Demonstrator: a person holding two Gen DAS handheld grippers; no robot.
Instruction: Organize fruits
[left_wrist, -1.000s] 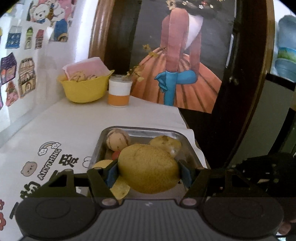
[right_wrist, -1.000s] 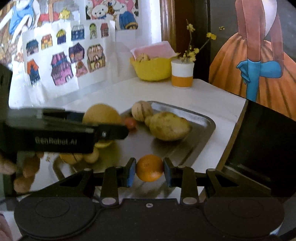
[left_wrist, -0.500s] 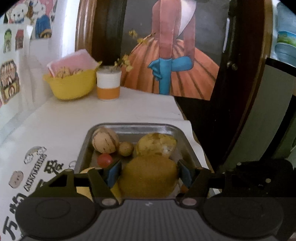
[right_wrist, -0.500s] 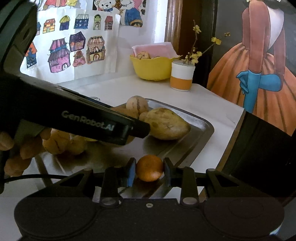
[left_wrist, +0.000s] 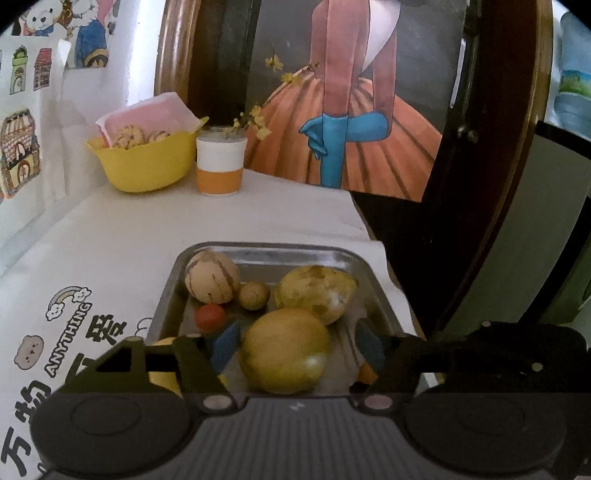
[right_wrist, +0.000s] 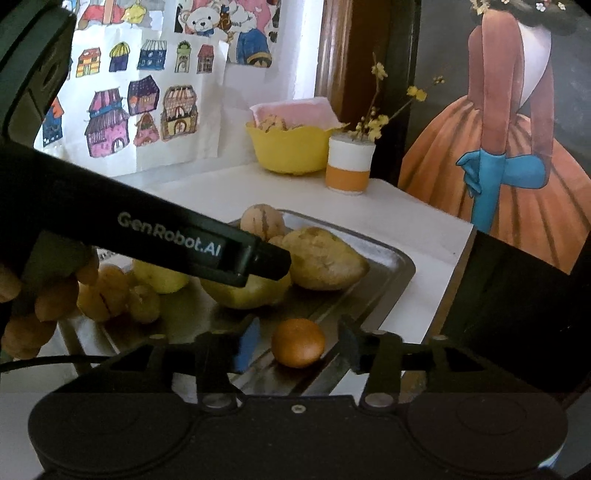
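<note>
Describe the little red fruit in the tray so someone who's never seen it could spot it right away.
Find the metal tray on the white table. Near its left wall, just in front of the striped tan melon, sits the red fruit. It is the only red piece there and smaller than the yellow fruits nearby.

Both tongs have let go: the yellow fruit (left_wrist: 284, 350) and small orange (right_wrist: 298, 342) now lie in the tray (left_wrist: 365, 273).

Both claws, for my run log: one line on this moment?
left claw: open, round yellow fruit on tray | right claw: open, small orange on tray
</note>
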